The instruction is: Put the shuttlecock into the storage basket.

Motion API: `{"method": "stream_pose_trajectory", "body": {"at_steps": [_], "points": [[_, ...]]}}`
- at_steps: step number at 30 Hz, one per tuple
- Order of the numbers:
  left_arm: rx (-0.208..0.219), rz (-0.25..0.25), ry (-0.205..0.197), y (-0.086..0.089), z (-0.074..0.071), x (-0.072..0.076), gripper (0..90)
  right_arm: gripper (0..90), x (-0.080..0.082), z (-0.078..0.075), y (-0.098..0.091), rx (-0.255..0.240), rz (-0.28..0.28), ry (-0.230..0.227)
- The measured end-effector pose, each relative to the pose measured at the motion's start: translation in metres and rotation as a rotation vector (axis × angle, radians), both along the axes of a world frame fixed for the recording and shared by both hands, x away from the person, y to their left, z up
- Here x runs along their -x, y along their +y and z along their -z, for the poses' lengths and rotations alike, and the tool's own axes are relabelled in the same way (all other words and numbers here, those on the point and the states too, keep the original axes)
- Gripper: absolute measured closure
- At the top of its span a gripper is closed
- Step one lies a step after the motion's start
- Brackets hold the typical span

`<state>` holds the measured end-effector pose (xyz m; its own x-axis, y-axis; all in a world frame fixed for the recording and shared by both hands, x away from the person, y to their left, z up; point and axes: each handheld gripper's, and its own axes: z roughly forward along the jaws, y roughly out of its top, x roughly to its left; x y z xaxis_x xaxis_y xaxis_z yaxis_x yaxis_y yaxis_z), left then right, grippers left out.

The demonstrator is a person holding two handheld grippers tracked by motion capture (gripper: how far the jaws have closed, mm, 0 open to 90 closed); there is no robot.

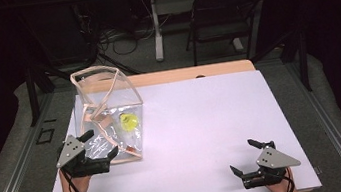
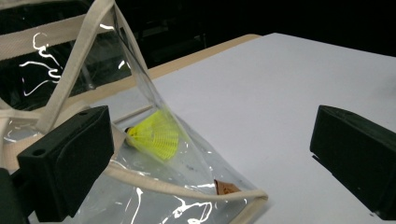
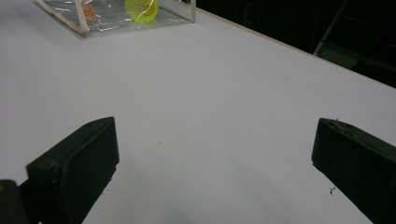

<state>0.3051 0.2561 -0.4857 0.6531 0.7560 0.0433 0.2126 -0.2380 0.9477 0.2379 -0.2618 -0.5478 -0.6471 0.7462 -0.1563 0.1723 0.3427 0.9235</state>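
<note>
A clear plastic bag [image 1: 108,112] with cream trim and straps stands at the table's left, its mouth open upward. Inside it lies a yellow shuttlecock [image 1: 128,120] [image 2: 156,136] [image 3: 141,9]. My left gripper [image 1: 98,145] is open at the bag's near corner; one jaw is against the bag's side, the other over bare table. In the left gripper view the bag [image 2: 93,93] rises just ahead, with a small brown tag [image 2: 225,188] at its bottom edge. My right gripper [image 1: 245,156] is open near the front right, holding nothing, well apart from the bag [image 3: 116,14].
The white tabletop [image 1: 203,126] stretches between the two grippers, with a wooden strip [image 1: 190,73] along its far edge. Beyond the table stand a black folding chair [image 1: 220,13] and a desk leg [image 1: 156,27] among floor cables.
</note>
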Motion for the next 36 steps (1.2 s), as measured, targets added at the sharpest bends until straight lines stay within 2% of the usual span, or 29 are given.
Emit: {"method": "stream_pose_trajectory", "body": {"at_steps": [2,6,15,19,21,36], "points": [[0.011,-0.003,-0.002,0.001,0.004,0.002,0.0,0.3,0.000,0.000,0.000,0.000,0.001,0.000],[0.001,0.002,-0.017,0.000,0.011,0.004,0.0,0.2,0.000,0.000,-0.001,0.003,0.002,-0.004],[-0.002,0.006,0.000,0.002,0.028,0.009,0.0,0.3,0.001,0.000,-0.001,0.005,0.005,-0.004],[-0.013,-0.005,-0.019,0.002,0.032,0.013,0.0,0.3,0.001,0.000,0.000,0.006,0.005,-0.004],[-0.006,-0.010,-0.019,0.002,0.034,0.015,0.0,0.2,0.001,0.000,0.000,0.005,0.003,-0.003],[-0.007,0.012,0.008,0.000,0.054,0.020,0.0,0.3,0.001,0.000,0.000,0.005,-0.001,-0.002]]}}
